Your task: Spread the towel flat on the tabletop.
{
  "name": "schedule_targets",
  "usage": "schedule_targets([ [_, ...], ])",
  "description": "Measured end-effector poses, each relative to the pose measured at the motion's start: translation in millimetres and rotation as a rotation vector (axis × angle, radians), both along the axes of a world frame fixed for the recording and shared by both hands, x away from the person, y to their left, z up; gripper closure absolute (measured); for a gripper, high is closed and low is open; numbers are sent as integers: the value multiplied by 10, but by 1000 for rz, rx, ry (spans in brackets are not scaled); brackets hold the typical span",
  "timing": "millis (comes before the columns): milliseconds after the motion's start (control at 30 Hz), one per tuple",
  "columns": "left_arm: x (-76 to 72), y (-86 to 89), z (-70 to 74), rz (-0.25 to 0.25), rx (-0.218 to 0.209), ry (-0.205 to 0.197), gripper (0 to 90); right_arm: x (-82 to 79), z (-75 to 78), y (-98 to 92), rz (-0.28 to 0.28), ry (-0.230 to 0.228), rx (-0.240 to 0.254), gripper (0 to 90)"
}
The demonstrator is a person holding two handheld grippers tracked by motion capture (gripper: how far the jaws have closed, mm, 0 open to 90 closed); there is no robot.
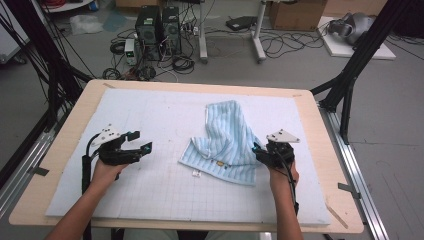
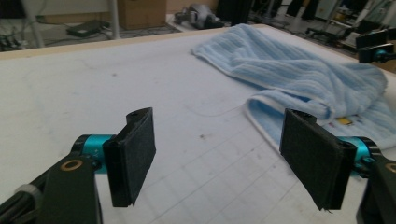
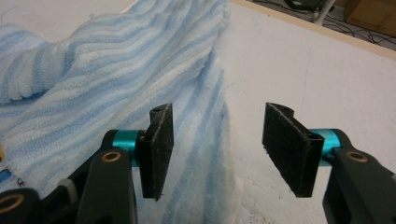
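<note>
Nearest the person, right gripper (image 1: 261, 151) sits at the right hem of the light-blue striped terry towel (image 1: 227, 140), jaws parted, pads off the cloth. Left gripper (image 1: 141, 142) hovers apart over the white gridded foam surface (image 1: 150, 190), jaws wide, empty. Towel lies crumpled mid-surface, one corner folded toward the far edge. Judged step: regrasping between folds. Next: both grippers pinch fresh corners.
</note>
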State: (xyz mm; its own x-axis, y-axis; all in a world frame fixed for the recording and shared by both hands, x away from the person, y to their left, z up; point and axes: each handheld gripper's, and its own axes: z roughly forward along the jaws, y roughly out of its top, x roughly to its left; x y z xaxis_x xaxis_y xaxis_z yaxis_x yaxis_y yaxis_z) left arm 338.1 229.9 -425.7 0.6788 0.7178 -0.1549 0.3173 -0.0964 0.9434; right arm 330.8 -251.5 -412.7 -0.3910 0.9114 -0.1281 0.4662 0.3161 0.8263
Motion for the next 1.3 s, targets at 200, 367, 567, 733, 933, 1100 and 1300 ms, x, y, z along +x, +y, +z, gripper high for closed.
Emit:
schedule_targets([
  [200,189,-459,67,-126,20,39,320,10,-11,-14,11,9,15,416],
  [367,344,-927,63,-220,52,58,316,29,-19,20,34,7,32,415],
  [567,479,-1307,35,-271,80,103,305,33,-18,-5,32,6,53,412],
  [733,585,-1673,-47,-320,166,162,290,23,-8,-9,39,1,66,411],
  [933,675,-1969,-101,-327,274,179,349,25,-19,3,46,8,68,411],
  [1100,795,-1988,-105,-351,249,177,845,13,-33,36,56,11,72,412],
  [1300,1010,-1816,-70,-241,165,178,852,-8,-19,121,99,-14,88,419],
])
